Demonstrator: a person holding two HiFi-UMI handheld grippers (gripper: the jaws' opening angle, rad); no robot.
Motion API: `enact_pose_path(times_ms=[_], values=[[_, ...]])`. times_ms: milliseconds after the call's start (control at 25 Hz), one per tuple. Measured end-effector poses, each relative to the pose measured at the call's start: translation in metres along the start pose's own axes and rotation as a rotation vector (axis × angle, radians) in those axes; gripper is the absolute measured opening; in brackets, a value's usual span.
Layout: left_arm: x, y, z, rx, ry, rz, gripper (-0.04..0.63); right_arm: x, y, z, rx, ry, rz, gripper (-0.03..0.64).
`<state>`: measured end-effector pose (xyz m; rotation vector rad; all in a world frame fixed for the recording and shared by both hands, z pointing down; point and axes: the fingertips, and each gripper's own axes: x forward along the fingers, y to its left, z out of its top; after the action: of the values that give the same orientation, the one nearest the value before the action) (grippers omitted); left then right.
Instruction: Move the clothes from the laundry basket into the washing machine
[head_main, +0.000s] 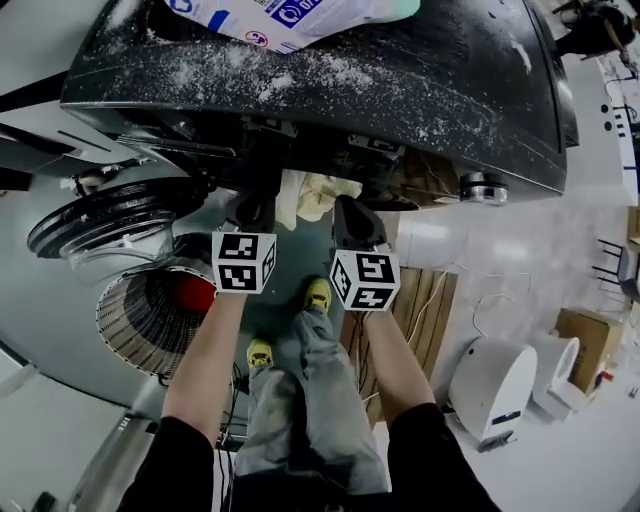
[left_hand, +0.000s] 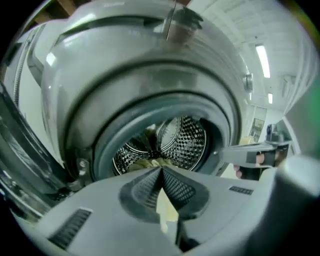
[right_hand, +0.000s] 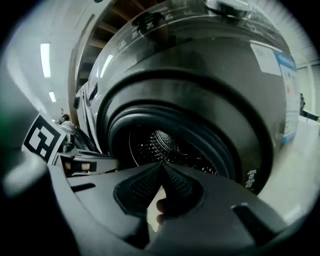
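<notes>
The task is partly done. The left gripper (head_main: 258, 205) and the right gripper (head_main: 350, 215) are raised side by side in front of the washing machine (head_main: 300, 90). A cream garment (head_main: 305, 195) hangs between them at 12 o'clock from the person's feet, right at the machine's mouth.

In the left gripper view the jaws are fully closed, with a strip of the cream garment (left_hand: 165, 207) pinched between the pads. In the right gripper view the jaws are closed too, with a pale fold of the same garment (right_hand: 152, 207) showing just under the pads. Both grippers therefore grip the one piece, each at a different spot.

The round door (head_main: 110, 225) stands swung open at 9 o'clock. The perforated drum (left_hand: 182, 142) lies straight ahead of both jaws. Something olive and crumpled (left_hand: 150, 162) already lies at the bottom of the drum, so at least one piece appears to be loaded.

The laundry basket (head_main: 130, 330) sits on the floor at 8 o'clock from the grippers. A red garment (head_main: 190, 292) shows inside it, so more remains to be carried over. What else the basket holds cannot be made out.

As I judge it, the cream garment must first go through the opening and be let go. Then comes the trip back for the red one.
</notes>
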<state>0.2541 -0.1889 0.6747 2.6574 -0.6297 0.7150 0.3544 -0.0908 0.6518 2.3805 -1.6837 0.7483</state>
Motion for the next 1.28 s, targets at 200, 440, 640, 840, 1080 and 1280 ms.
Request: enact_pose_path(times_ms=[200,440,640,840,1080,1280], values=[[-0.039,-0.011,0.02,-0.002,-0.025,-0.011,0.011,-0.035,0.011,0.018,0.023,-0.002,-0.009,0.003],[-0.089,-0.02,0.045,-0.005,-0.051,-0.021,0.011,-0.08,0.026,0.043,0.031,0.001,-0.012,0.003],[-0.13,-0.02,0.079,-0.007,-0.092,-0.007,0.011,-0.11,0.04,0.079,-0.002,-0.016,-0.028,0.003],[-0.168,-0.023,0.107,-0.024,-0.132,-0.001,0.011,-0.132,0.061,0.099,-0.002,-0.01,-0.013,0.003],[-0.211,-0.017,0.141,0.021,-0.163,0.016,0.011,-0.167,0.081,0.128,0.002,-0.023,0.001,0.003],[-0.247,-0.015,0.171,0.026,-0.21,0.039,0.011,-0.19,0.088,0.149,0.034,-0.018,-0.014,0.003]])
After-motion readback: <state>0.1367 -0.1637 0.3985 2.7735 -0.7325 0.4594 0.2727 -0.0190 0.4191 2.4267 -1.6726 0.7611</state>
